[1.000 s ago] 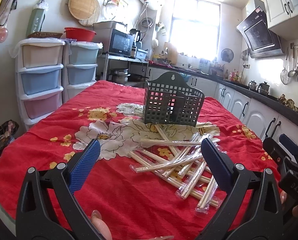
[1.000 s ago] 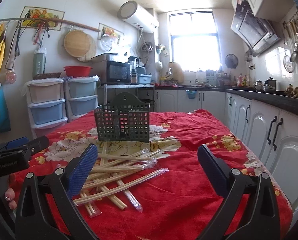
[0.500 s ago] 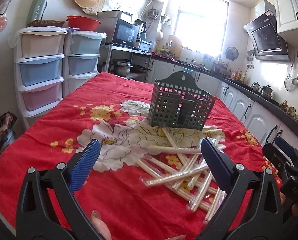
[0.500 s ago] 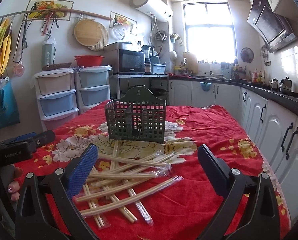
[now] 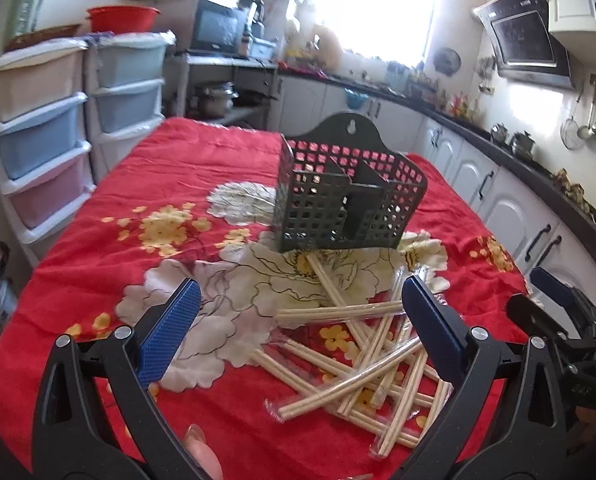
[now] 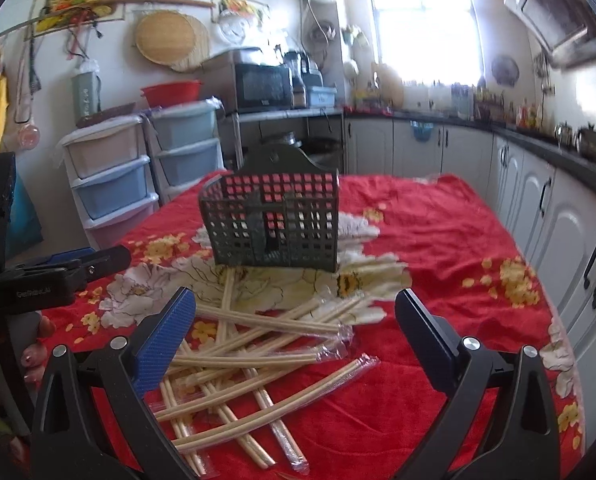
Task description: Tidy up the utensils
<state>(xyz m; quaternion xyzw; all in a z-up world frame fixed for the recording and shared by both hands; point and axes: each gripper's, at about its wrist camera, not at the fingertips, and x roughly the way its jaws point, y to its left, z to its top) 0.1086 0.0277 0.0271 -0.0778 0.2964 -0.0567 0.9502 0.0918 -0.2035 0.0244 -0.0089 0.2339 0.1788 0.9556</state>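
On the red cloth point(image 5: 218, 168), the utensil basket point(image 5: 347, 204) stands behind wrapped chopsticks point(image 6: 258, 344); both grippers' jaws gape, holding nothing.

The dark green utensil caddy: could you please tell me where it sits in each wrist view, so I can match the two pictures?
Left wrist view: dark green utensil caddy stands upper centre, slightly right, behind the wrapped chopsticks.
Right wrist view: it stands centre, slightly left, behind the same pile.
Shared landmark: the red floral tablecloth beneath it.
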